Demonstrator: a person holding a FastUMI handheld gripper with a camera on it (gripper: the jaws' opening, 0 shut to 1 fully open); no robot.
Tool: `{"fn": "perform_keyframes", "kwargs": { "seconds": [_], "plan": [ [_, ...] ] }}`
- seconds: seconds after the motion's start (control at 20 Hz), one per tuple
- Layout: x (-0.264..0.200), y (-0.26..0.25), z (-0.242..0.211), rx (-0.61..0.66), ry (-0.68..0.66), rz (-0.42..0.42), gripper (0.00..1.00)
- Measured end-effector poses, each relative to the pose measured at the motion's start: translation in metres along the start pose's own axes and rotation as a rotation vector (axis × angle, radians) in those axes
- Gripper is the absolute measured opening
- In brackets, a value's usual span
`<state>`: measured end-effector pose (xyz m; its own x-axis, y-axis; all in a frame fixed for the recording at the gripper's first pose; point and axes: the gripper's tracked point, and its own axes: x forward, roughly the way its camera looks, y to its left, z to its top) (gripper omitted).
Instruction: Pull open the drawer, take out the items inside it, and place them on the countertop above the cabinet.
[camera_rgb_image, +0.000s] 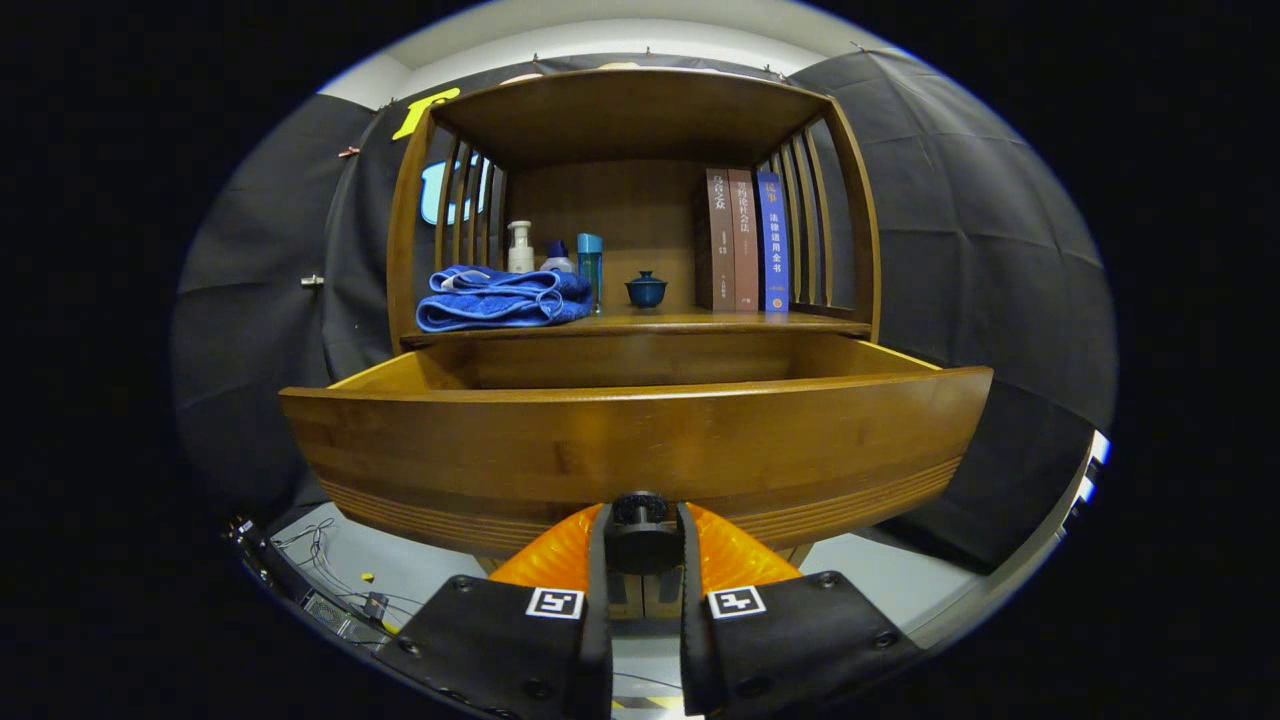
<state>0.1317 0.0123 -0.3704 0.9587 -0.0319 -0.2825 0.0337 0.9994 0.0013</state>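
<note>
I'm clamping both fingers of the gripper (643, 540) on the knob (641, 512) at 6 o'clock of the drawer (640, 450), feeling like stiff, heavy wood.

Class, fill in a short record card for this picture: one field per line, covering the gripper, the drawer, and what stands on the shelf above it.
gripper: gripper, both fingers pressed on the round dark drawer knob
drawer: wide brown wooden drawer, pulled out toward the camera
drawer contents: hidden behind the drawer front
shelf, towel side: folded blue towel, white pump bottle, light blue bottle
shelf, middle: small dark blue lidded cup
shelf, other side: three upright books
cabinet: brown wooden cabinet with slatted sides
</note>
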Motion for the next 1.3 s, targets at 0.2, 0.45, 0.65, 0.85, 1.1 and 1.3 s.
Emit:
{"fn": "perform_keyframes", "kwargs": {
  "seconds": [0.2,0.45,0.65,0.85,1.1,1.3],
  "plan": [
    [-0.008,-0.001,-0.004,-0.009,0.006,0.006,0.31],
    [-0.013,-0.002,0.0,-0.009,0.01,0.016,0.42],
    [-0.032,-0.008,0.031,0.007,-0.033,0.025,0.89],
    [-0.04,-0.014,0.073,0.018,-0.031,0.05,1.0],
    [-0.018,-0.018,0.129,-0.003,0.027,0.069,1.0],
    [0.02,-0.012,0.14,-0.055,0.207,0.091,1.0]
  ]
}}
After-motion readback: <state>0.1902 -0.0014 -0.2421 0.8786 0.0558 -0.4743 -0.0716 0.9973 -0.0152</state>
